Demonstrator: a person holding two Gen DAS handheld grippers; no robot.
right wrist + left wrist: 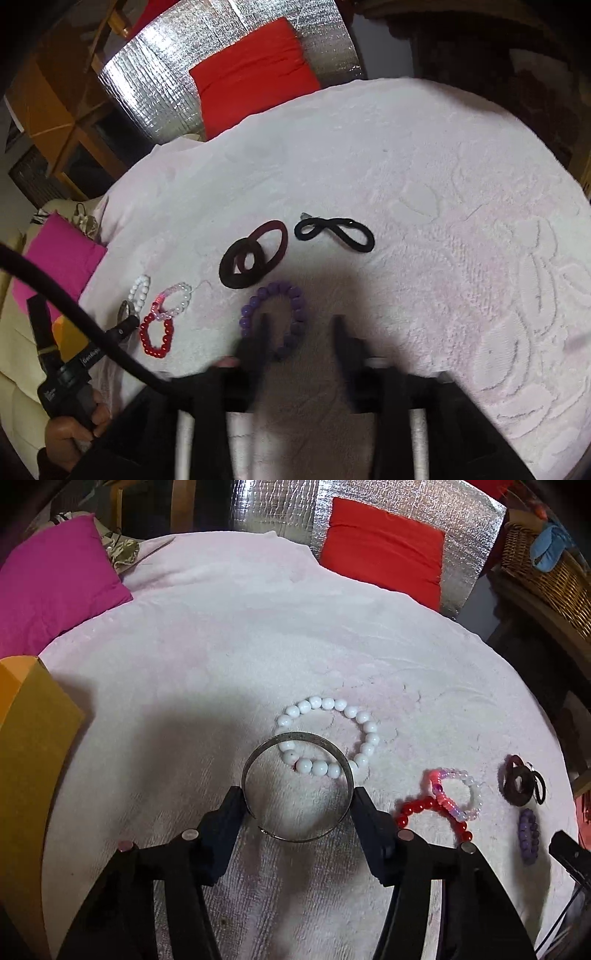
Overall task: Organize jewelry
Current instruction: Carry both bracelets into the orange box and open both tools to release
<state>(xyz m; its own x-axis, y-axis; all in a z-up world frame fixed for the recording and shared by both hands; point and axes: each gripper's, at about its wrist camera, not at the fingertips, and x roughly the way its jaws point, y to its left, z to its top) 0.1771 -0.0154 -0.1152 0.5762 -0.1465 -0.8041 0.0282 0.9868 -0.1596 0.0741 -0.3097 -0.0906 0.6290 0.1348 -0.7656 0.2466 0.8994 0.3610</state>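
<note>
Blanket [229,635]: a pale pink, plush cover over the whole work surface; every piece of jewelry lies on it.
Yellow box [33,738]: at the blanket's left edge, well apart from the left gripper.
Left gripper [297,803]: its two black fingers are clamped on the silver bangle, one pad on each outer side.
Silver bangle [258,755]: held between the left pads, tilted, its far rim in front of the white bracelet's near beads; I cannot tell whether its near rim touches the blanket.
Right gripper [301,332]: blurred, jaws apart and gripping nothing; its left finger lies in front of the purple bracelet's loop.
Purple bead bracelet [297,306]: on the blanket at the right gripper's left fingertip, mostly left of the gap; contact cannot be told.
White bead bracelet [364,718]: flat, just beyond the bangle.
Red bead bracelet [415,806]: just right of the left gripper, overlapped by a pink-and-clear bead bracelet [471,786].
Hair ties: a dark brown tie [231,275] crossed with a maroon one [280,236], beyond the purple bracelet.
Right wrist view only: a twisted black hair tie [354,240] and the person's hand [70,430] on the left gripper's handle.
Left wrist view only: the pads' clamp on the bangle, seen close up.
</note>
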